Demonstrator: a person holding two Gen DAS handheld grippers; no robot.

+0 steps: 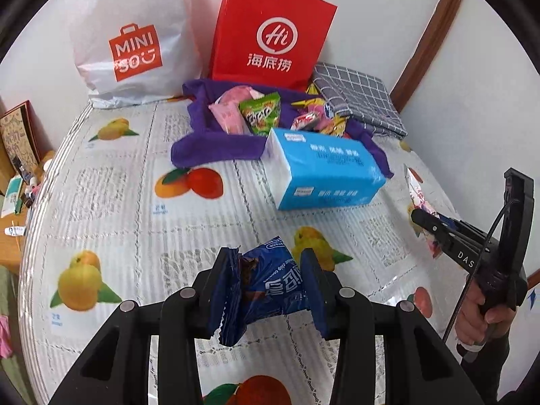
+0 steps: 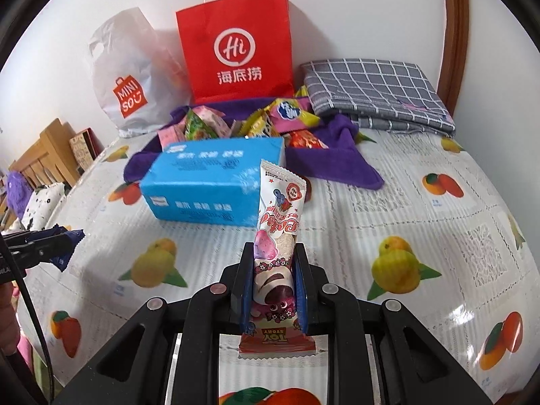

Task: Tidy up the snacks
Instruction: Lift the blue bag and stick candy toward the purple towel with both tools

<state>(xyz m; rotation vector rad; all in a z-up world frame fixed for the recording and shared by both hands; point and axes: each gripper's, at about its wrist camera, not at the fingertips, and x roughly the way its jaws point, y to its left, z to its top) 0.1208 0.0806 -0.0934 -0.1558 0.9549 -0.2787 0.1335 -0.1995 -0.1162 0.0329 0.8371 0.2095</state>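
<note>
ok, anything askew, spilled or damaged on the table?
Yes. The blue rectangular tissue pack lies skewed, one corner up on the crumpled purple cloth where loose snack packets are heaped. The dark blue cookie wrapper in the left gripper is squashed and creased.

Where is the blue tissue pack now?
In the right wrist view the blue tissue pack lies centre on the fruit-print tablecloth, its far end on the purple towel.

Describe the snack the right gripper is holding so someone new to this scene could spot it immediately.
Start at the big blue rectangular tissue pack on the fruit-print tablecloth. In front of it, the right gripper clamps a tall white-and-pink Toy Story snack sachet, standing upright, unlike the loose wrappers heaped on the purple towel.
</note>
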